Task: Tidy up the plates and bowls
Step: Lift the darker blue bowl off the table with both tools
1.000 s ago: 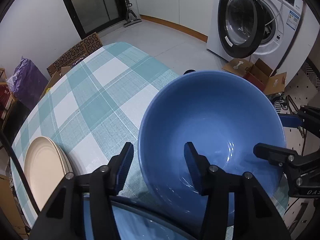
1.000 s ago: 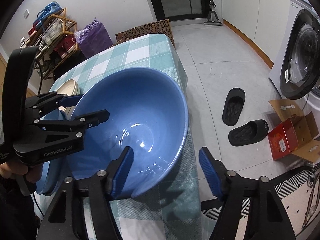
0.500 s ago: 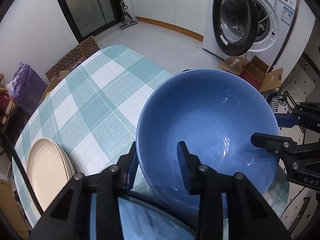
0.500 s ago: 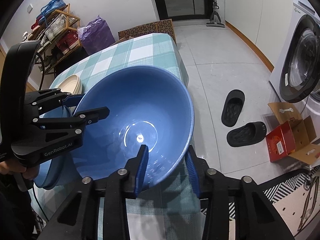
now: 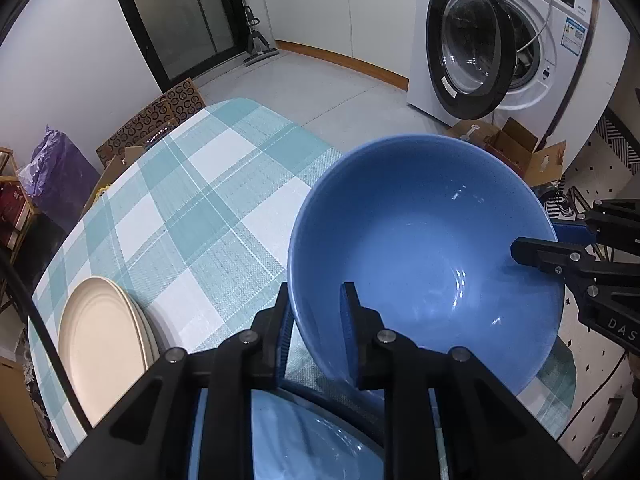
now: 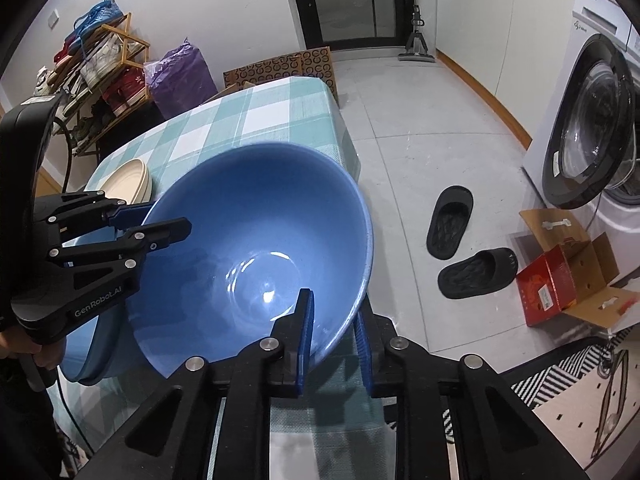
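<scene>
A large blue bowl sits over the near corner of the checked table. My left gripper straddles its left rim, one pad outside and one inside, jaws closing and pressing on the wall. On the opposite rim, my right gripper is likewise closing, with pads on both sides of the wall. Each gripper shows in the other's view: the left gripper and the right gripper. A second blue bowl lies just beneath. Cream plates are stacked at the table's left.
The table edge drops to a tiled floor just right of the bowl. On the floor are two black slippers, open cardboard boxes and a washing machine with its door open. A shoe rack stands behind the table.
Both grippers' jaws have narrowed from wide open to a clamp on opposite sides of the blue bowl's rim. The hands and the bowl have barely shifted.
</scene>
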`<state>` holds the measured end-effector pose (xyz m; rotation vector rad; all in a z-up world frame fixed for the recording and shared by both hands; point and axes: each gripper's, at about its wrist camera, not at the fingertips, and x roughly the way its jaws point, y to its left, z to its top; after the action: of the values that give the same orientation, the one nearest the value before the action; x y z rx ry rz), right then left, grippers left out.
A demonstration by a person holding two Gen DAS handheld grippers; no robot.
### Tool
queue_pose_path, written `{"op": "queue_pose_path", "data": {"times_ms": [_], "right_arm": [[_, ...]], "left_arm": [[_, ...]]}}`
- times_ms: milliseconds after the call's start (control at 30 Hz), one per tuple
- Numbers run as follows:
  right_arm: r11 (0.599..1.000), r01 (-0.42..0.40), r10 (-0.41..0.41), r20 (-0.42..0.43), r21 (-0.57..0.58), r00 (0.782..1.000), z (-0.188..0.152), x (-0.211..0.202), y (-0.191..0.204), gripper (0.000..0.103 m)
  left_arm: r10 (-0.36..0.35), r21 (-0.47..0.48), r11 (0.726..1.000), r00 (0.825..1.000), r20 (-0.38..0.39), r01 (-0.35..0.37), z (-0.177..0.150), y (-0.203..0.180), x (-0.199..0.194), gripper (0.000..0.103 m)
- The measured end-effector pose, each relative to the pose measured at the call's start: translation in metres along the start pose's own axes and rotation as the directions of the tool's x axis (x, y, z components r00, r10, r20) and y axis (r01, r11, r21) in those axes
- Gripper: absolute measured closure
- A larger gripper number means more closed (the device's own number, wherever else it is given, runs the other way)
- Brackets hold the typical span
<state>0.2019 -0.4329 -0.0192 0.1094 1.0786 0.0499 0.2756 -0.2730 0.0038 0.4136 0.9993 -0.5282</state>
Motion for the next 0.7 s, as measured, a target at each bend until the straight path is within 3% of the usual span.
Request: {"op": "queue_pose_path", "data": {"times_ms": [700], "right_arm": [[0.999, 0.038, -0.037, 0.063, -0.005, 0.997, -0.002, -0.041, 0.000, 0.085]], "left_arm": [[-0.012, -0.011, 1.000, 0.997, 0.072, 0.013, 0.004, -0.007, -0.030, 0.082]]}}
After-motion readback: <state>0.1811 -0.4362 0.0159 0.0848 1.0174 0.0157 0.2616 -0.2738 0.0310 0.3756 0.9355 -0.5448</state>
